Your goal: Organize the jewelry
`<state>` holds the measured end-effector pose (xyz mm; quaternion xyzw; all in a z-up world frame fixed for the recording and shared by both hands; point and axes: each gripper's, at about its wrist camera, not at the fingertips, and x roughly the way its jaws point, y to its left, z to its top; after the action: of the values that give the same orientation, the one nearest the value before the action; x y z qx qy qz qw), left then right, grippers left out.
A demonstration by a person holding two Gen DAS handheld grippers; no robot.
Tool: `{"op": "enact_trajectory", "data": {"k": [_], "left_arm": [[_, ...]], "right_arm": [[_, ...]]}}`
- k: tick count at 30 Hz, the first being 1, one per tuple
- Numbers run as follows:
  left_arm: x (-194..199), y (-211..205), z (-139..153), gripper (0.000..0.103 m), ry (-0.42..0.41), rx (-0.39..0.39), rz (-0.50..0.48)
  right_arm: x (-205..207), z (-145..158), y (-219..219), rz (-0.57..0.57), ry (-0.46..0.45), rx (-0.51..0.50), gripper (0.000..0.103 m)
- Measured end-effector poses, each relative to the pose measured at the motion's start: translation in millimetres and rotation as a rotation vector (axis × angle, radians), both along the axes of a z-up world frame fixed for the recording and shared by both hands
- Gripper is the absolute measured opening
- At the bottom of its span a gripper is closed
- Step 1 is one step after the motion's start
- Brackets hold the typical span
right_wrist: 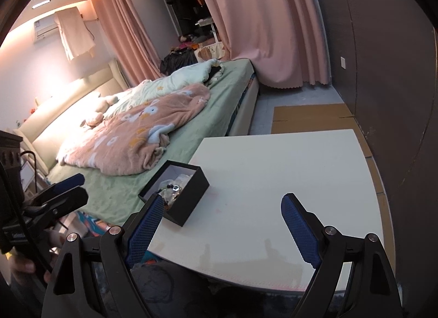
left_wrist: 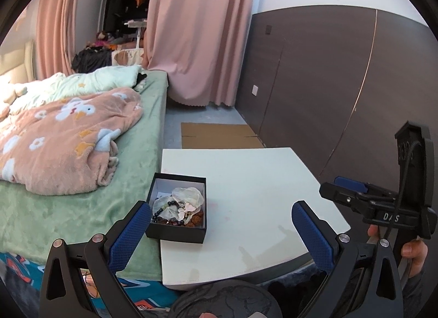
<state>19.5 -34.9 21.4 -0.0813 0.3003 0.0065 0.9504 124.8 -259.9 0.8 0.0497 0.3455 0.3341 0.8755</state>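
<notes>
Left gripper [left_wrist: 220, 215] fingers wide, empty; right gripper [right_wrist: 223, 208] same. 1 black box [left_wrist: 177, 207], lid off, on bench [left_wrist: 262, 194] left edge beside bed [left_wrist: 82, 203]: holds bead bracelets [left_wrist: 164, 212], shell pieces [left_wrist: 189, 194], tangled.

Home bedroom, unmade bed [right_wrist: 169, 115], pink curtains [right_wrist: 262, 22]

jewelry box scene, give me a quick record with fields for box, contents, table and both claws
box: black jewelry box, lid off, at the table's bed-side edge
contents: bead bracelets and pale shell-like pieces, tangled together
table: white table, beside the bed
left claw: open, holding nothing
right claw: open, holding nothing
</notes>
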Motion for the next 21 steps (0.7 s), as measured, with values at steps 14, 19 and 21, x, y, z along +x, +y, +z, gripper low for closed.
{"op": "enact_trajectory", "data": {"k": [14,19,21], "left_arm": [[1,7,-2,0.103,0.016,-0.007,0.035],[3,9,-4,0.103,0.015,-0.010,0.053],[4,10,-4,0.102,0.017,-0.014,0.055]], "right_arm": [[4,1,9,0.018,0.004,0.011,0.088],[4,2,11,0.031,-0.001,-0.010,0.088],[3,3,10,0.034,0.000,-0.012,0.088]]}}
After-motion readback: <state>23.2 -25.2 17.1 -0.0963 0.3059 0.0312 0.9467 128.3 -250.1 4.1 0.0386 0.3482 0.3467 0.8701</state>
